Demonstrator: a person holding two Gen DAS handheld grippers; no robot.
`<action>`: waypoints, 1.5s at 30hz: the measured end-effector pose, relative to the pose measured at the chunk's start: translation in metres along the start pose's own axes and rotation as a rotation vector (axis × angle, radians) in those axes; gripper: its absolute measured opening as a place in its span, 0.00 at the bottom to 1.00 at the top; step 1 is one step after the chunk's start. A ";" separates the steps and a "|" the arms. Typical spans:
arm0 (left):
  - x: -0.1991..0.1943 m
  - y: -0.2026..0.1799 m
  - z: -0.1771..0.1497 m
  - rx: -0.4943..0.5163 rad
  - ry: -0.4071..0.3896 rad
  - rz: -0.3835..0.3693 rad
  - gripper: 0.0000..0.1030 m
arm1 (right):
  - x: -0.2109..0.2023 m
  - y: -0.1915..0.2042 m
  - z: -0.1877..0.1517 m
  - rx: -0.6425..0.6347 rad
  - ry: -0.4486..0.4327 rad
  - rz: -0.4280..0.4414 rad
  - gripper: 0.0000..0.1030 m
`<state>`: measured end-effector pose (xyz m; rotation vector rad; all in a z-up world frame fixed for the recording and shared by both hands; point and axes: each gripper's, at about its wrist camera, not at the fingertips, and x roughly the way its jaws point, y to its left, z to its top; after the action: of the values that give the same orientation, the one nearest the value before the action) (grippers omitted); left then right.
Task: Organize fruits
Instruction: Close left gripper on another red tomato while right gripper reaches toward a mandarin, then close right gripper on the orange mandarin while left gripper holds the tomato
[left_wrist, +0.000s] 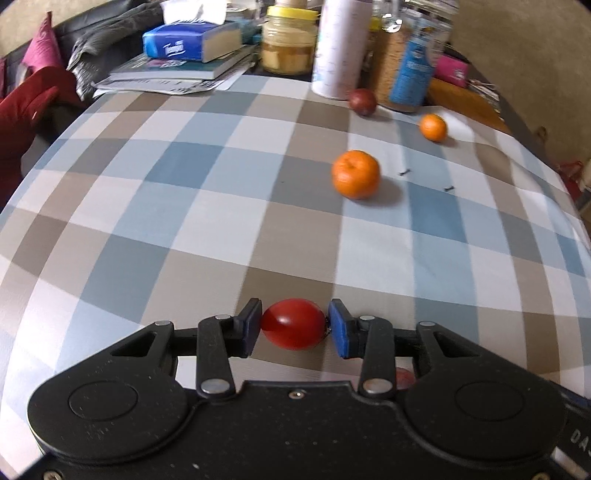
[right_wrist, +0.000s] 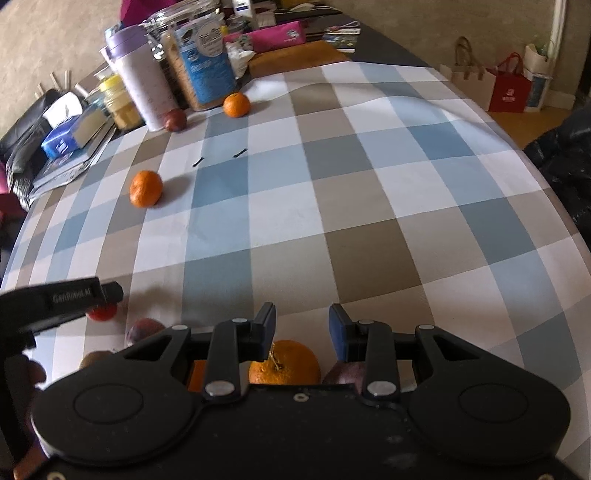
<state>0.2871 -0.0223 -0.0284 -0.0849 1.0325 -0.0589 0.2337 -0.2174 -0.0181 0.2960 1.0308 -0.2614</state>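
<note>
Checked tablecloth (left_wrist: 184, 221), tissue pack (left_wrist: 184, 42), jar (left_wrist: 288, 40), books (left_wrist: 177, 68)

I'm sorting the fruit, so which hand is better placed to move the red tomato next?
Left. The left gripper has its pads closed on the red tomato. The right gripper stands open above a stemmed orange, holding nothing.

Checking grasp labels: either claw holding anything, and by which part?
Left claw grips the tomato, pads on its two ends. Right claw is open, holding nothing; an orange sits below it.
</note>
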 end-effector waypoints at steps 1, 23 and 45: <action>0.001 0.002 0.001 -0.007 0.007 0.002 0.46 | -0.001 0.001 0.000 -0.008 0.001 -0.001 0.34; 0.000 0.002 0.000 -0.003 -0.006 0.026 0.46 | -0.006 0.017 -0.009 -0.138 0.045 0.011 0.34; 0.003 0.004 0.000 -0.009 0.002 0.022 0.46 | -0.011 0.012 -0.008 -0.123 0.067 0.057 0.38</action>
<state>0.2886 -0.0190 -0.0308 -0.0817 1.0352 -0.0344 0.2264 -0.2023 -0.0105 0.2233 1.0984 -0.1368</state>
